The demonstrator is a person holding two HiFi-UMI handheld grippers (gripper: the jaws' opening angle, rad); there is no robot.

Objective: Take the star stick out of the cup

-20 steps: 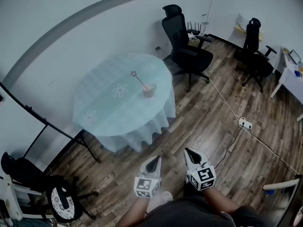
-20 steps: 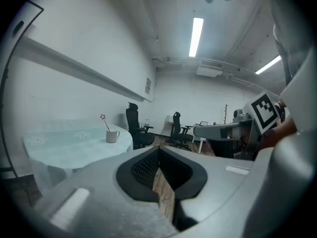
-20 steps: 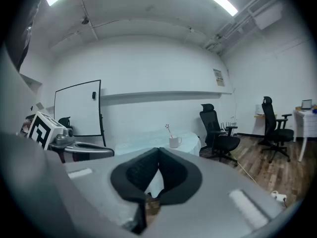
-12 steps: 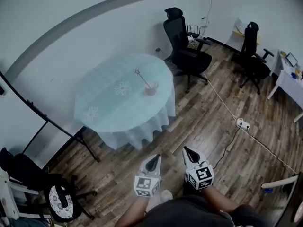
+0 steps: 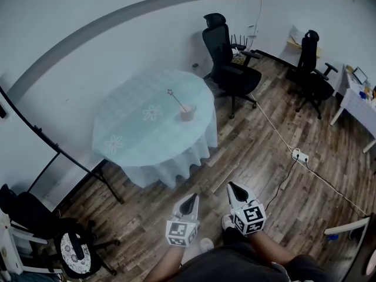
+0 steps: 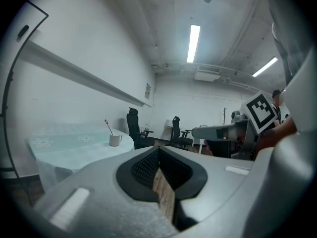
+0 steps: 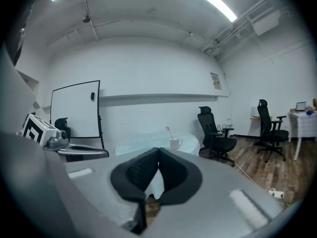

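Note:
A white cup (image 5: 187, 113) stands on the round table (image 5: 135, 140) with its pale blue cloth, towards the table's right side. The star stick (image 5: 175, 99) leans out of the cup to the upper left, star end up. The cup (image 6: 115, 140) and stick also show small and far off in the left gripper view, and the cup (image 7: 175, 144) likewise in the right gripper view. My left gripper (image 5: 190, 199) and right gripper (image 5: 233, 188) are held low near my body over the wooden floor, well short of the table. Both are shut and hold nothing.
Two black office chairs (image 5: 230, 69) (image 5: 313, 75) stand beyond the table on the right. A cable with a power strip (image 5: 299, 154) runs across the floor. A whiteboard stand leg (image 5: 76, 163) crosses at left, with a black chair (image 5: 35, 222) beside it. A white desk (image 5: 361, 98) is at far right.
The view has shifted slightly as I step forward; the table and cup sit a little lower and nearer. The grippers have kept their places, shut.

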